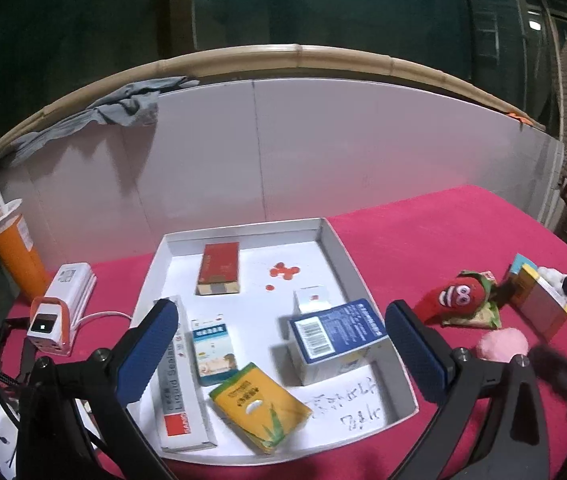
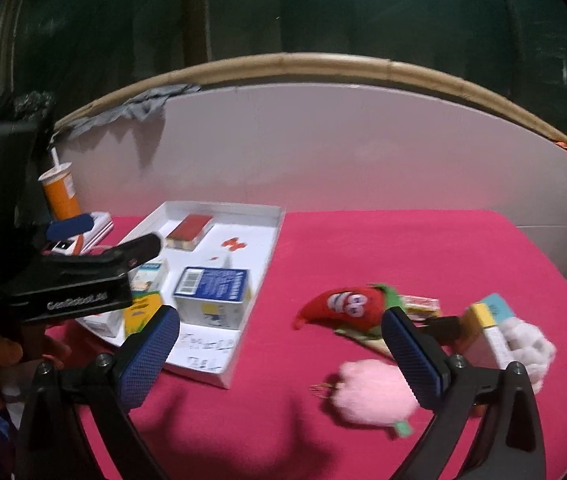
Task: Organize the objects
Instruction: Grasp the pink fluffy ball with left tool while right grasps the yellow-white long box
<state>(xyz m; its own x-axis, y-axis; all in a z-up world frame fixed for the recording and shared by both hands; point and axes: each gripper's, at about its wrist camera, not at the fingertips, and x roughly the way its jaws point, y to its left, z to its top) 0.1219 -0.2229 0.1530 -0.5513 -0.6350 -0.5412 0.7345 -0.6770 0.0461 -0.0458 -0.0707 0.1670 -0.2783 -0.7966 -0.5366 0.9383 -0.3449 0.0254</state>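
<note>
**A:** Start at the jaws. What are they doing?

**B:** The right gripper (image 2: 279, 354) has its jaws spread wide with nothing between them, over bare pink tabletop (image 2: 383, 248). The left gripper (image 1: 279, 354) is released too, its jaws held above the white tray (image 1: 341, 248) and gripping nothing.

**A:** And the things to be sorted?

**B:** Inside the tray lie a blue-and-white box (image 1: 333, 340), a yellow packet (image 1: 259, 410), a small light-blue box (image 1: 213, 350), a long white box (image 1: 181, 384) partly behind a jaw, and a red box (image 1: 219, 268). Out on the cloth, right of the tray, are a red plush chili (image 2: 349, 306) and a pink fluffy ball (image 2: 371, 396), the ball blurred and cut into by the right jaw.

**A:** Anything hard to read?

**B:** The coloured boxes (image 2: 487, 320) at far right overlap something white and knobbly, possibly a soft toy; it is too smeared to tell. At the left edge an orange cup (image 1: 13, 256) stands past the tray.
</note>
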